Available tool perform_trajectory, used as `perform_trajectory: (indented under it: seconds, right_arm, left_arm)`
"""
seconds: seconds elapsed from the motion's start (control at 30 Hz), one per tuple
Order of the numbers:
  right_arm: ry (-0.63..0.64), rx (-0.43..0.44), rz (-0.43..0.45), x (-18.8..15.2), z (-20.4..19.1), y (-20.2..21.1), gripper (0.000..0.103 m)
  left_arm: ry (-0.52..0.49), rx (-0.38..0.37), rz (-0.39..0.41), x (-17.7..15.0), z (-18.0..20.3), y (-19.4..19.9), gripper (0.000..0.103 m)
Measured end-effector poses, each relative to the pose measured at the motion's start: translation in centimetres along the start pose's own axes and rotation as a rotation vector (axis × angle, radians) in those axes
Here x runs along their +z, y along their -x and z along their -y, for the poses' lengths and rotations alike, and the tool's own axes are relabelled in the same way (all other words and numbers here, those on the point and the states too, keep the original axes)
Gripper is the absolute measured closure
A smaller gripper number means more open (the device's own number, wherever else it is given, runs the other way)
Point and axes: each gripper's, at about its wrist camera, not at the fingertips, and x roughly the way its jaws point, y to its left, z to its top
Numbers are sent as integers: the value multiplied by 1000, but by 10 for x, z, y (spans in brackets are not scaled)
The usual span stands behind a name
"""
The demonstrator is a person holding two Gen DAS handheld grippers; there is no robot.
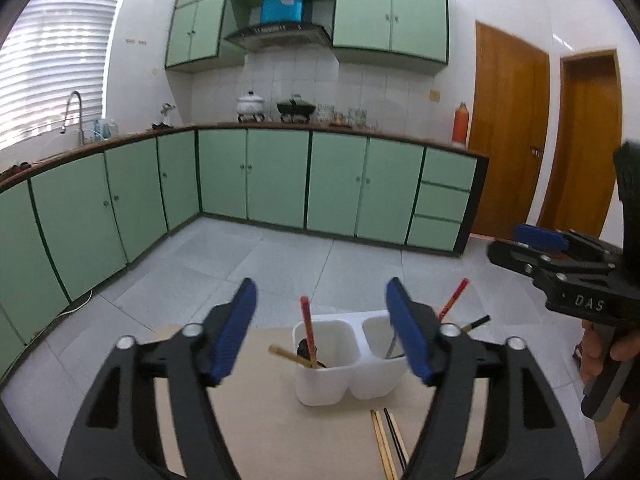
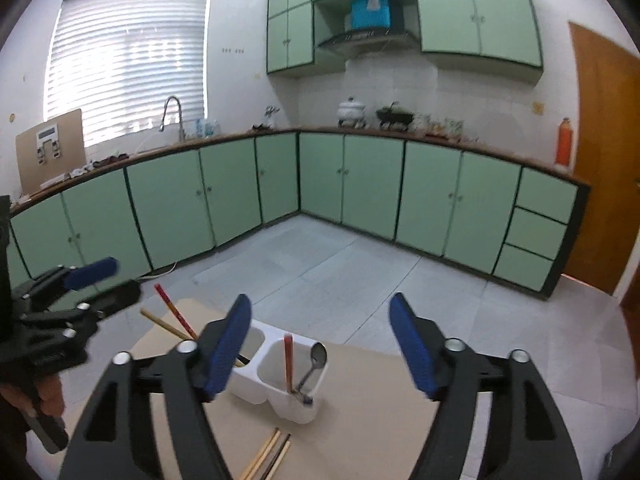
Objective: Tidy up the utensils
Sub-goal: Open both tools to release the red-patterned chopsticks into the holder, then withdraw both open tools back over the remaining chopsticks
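Jaws of the left gripper point(image 1: 320, 332) and right gripper point(image 2: 320, 340) stand spread wide, nothing between them. Chopsticks point(image 1: 386, 440) lie loose on the tan board point(image 2: 380, 400), just before the caddy point(image 1: 344, 364). This white two-cell caddy holds upright chopsticks in both cells and a spoon point(image 2: 314, 368) in one. Beyond, grey floor and green cabinets point(image 1: 276, 176).

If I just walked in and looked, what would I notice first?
Probably the two big black tools with blue pads, the left tool and the right tool, both open with nothing between them. Just beyond them a white plastic two-cup utensil holder stands on the tan tabletop, with a red chopstick and a metal spoon in one cup. Loose chopsticks lie in front of it.
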Motion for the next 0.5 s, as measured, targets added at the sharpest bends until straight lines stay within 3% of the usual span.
perform_trajectory:
  seconds: [0.2, 0.33, 0.5]
  right_arm:
    - [-18, -37, 59, -29, -7, 42, 6]
    - [-43, -42, 54, -56, -12, 59, 6]
    - [-102, -37, 4, -94, -16, 67, 6]
  left_arm:
    - [-4, 33, 49, -27, 5, 44, 15]
    - [-42, 55, 32, -51, 11, 60, 12]
    - [-14, 39, -17, -87, 14, 73, 9]
